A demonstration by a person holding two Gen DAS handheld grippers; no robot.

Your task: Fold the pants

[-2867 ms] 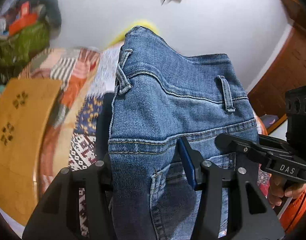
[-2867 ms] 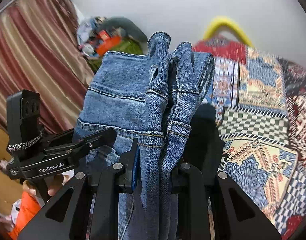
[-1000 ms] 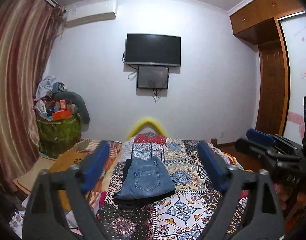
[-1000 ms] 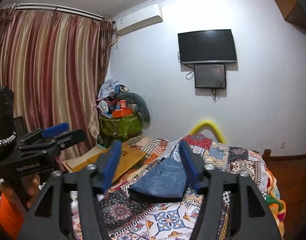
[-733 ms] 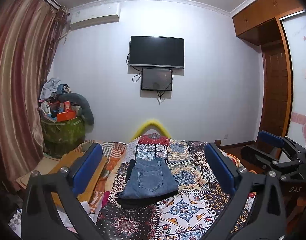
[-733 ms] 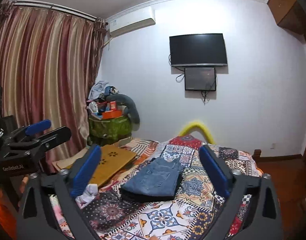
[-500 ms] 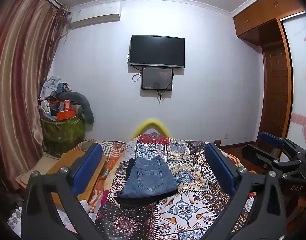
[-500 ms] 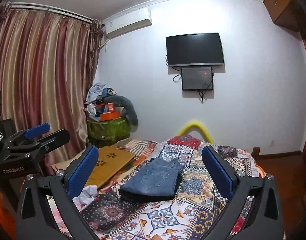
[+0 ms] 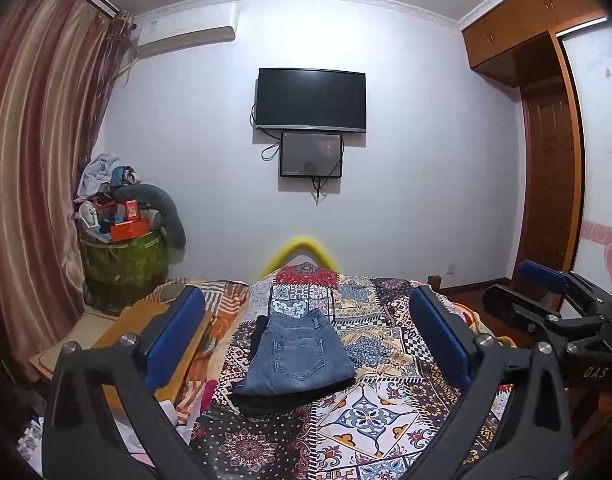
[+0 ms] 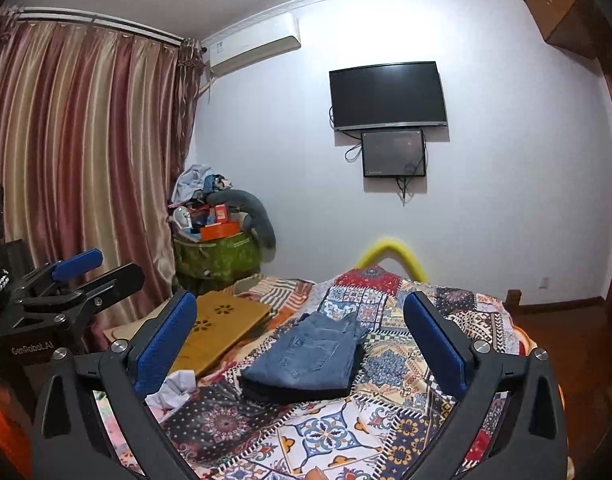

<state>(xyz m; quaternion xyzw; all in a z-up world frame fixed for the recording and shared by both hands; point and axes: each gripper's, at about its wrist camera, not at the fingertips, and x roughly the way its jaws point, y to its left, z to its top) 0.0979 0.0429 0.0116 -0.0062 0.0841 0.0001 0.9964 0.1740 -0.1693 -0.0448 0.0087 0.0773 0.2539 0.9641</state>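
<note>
The folded blue denim pants (image 9: pixel 297 354) lie on a dark garment in the middle of the patchwork-patterned bedspread (image 9: pixel 386 404), far from both tools. The left gripper (image 9: pixel 308 340) and right gripper (image 10: pixel 300 340) each stand spread wide, pinching nothing.

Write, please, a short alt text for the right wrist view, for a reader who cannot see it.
Folded blue jeans lie on a patterned bedspread, on top of a dark folded garment. The right tool frames them, open and empty. Behind, a black television hangs on the white wall.
</note>
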